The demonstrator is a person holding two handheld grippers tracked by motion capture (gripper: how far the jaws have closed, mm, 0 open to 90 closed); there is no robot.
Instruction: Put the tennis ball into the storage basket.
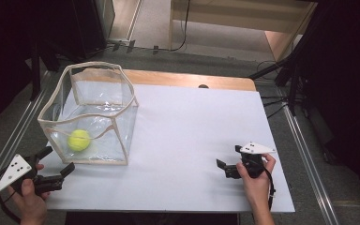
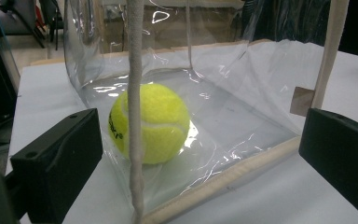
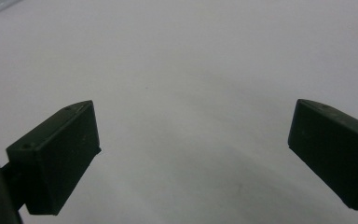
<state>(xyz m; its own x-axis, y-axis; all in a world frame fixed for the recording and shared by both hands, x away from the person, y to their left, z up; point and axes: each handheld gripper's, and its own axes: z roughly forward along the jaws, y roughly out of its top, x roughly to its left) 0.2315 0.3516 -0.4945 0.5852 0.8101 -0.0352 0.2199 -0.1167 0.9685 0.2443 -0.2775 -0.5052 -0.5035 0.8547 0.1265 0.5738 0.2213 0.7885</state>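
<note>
Inside, the tennis ball [image 1: 78, 139] sat on the floor of the clear bag [image 1: 122, 96], which stood upright, mouth upward, at the worktop's [image 1: 192, 140] left; being round, it showed no long axis. Left claw [image 1: 56, 164], released, faced the bag's corner; right claw [image 1: 228, 164], released, held nothing

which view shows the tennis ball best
The left gripper view: the tennis ball sits close and large inside the clear bag, seam visible. The high view shows it small through the bag wall. The right gripper view faces bare table.
</note>
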